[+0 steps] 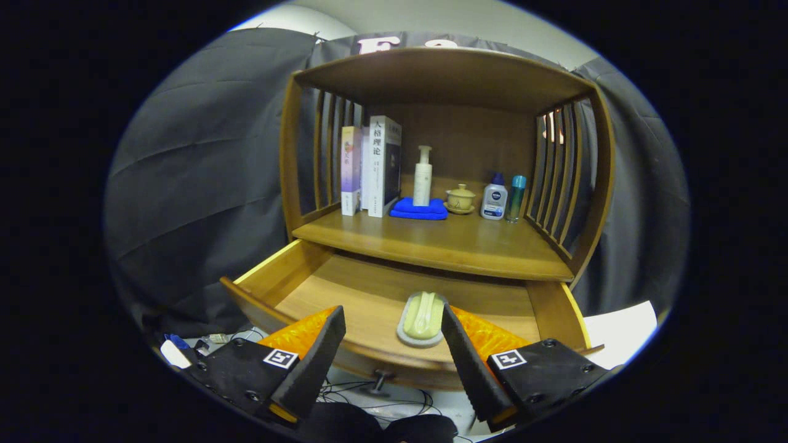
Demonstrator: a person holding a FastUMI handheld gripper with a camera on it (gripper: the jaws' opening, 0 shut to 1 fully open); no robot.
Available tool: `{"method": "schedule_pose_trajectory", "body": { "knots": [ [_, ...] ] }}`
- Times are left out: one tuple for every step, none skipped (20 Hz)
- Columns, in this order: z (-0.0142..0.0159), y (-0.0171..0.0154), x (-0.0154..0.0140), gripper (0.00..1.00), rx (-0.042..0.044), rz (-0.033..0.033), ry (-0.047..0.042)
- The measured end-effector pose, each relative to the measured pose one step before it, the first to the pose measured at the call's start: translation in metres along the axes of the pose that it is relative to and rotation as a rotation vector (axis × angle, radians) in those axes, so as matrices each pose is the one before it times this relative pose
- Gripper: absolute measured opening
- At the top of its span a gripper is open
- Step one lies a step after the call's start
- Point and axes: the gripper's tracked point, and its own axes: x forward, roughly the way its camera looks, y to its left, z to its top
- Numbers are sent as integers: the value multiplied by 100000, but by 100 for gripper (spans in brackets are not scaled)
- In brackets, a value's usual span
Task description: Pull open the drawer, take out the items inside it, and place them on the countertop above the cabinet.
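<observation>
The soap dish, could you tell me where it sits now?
The soap dish lies in the open drawer, just ahead of the open gripper, nearer its right finger.

**One camera, riding on the claw**

The camera sits on the claw (394, 326) and looks forward along its two fingers (314, 351), which poke up wide apart at the bottom. It looks a little down into the open drawer (369, 289) just ahead of them. Beyond and higher is the countertop (443, 243), seen from the front. The camera is close to the cabinet (449, 74), and everything looks bent round.
</observation>
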Motion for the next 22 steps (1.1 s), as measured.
{"method": "schedule_pose_trajectory", "body": {
  "knots": [
    [627,-889,1288,98,-1796,-1025,2302],
    [203,-651,1419,98,-347,-451,3122],
    [27,-336,1246,98,397,461,4411],
    [15,-162,1312,98,690,532,4050],
    [-69,-351,976,98,-194,330,4208],
    [6,93,947,98,994,997,3127],
    [-4,483,731,98,2307,2469,3021],
    [14,186,600,98,2046,1356,1726],
    [-39,46,811,98,228,443,2234],
    [-549,-288,902,98,-654,-731,3429],
    [-664,-129,874,98,2,-487,4101],
    [-692,141,815,98,-14,633,3715],
    [-492,-217,738,98,1009,-578,2798],
    [-52,-339,520,98,1095,-843,1812],
    [-27,-249,553,98,1721,-689,1020],
    [42,-152,283,98,1619,-263,296],
    [92,-169,427,97,1371,-392,403],
    [-225,70,200,93,1162,384,1110],
    [-204,13,159,88,778,462,1374],
    [-416,90,347,84,782,494,1595],
    [-137,65,236,79,1427,165,684],
    [-473,184,342,75,908,452,1369]
  ]
}}
